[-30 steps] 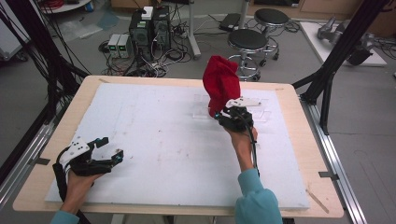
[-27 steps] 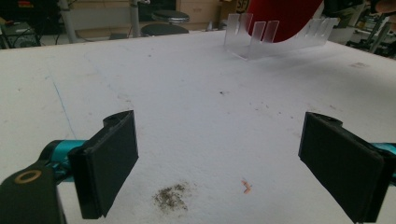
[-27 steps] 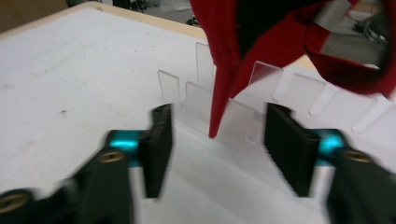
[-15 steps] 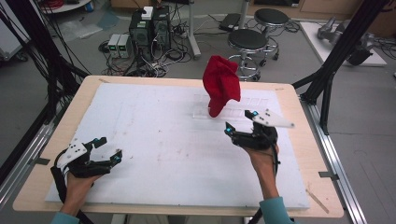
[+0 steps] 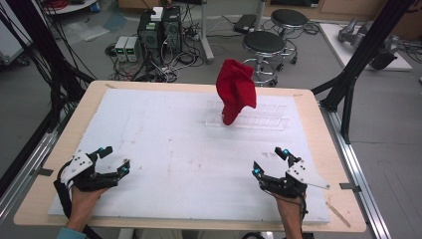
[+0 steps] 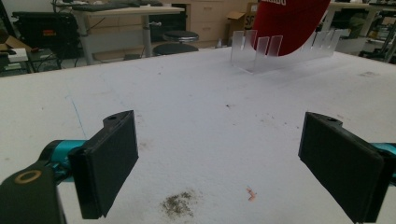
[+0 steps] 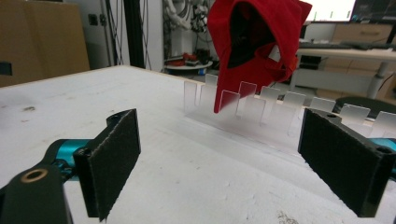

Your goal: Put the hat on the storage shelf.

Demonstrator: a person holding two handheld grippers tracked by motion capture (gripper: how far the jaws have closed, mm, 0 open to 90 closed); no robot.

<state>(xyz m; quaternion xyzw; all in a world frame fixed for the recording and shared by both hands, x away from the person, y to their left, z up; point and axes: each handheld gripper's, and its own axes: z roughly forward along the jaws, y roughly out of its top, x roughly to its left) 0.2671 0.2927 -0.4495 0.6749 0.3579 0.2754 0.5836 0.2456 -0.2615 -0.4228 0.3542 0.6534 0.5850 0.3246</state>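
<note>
A red cap [image 5: 235,94] hangs upright on a clear acrylic rack [image 5: 259,119] at the far middle-right of the white table mat. In the right gripper view the red cap [image 7: 257,42] sits over the rack's clear tabs [image 7: 285,109], well ahead of the jaws. The left gripper view has the red cap [image 6: 292,21] and the clear rack [image 6: 275,53] far off at the top right. My right gripper [image 5: 271,162] rests open near the front right edge, holding nothing. My left gripper [image 5: 115,158] rests open near the front left edge, also holding nothing.
The white mat [image 5: 174,139] covers a wooden table [image 5: 321,149]. Black frame posts [image 5: 348,84] stand at both sides. Behind the table are two stools [image 5: 266,45], computer boxes [image 5: 159,25] and cables on the floor. Small dirt marks [image 6: 180,203] lie on the mat.
My right gripper has drawn back from the red cap on the rack toward the table's front right and now rests open there. The cap stays on the rack. The left gripper has barely moved.
</note>
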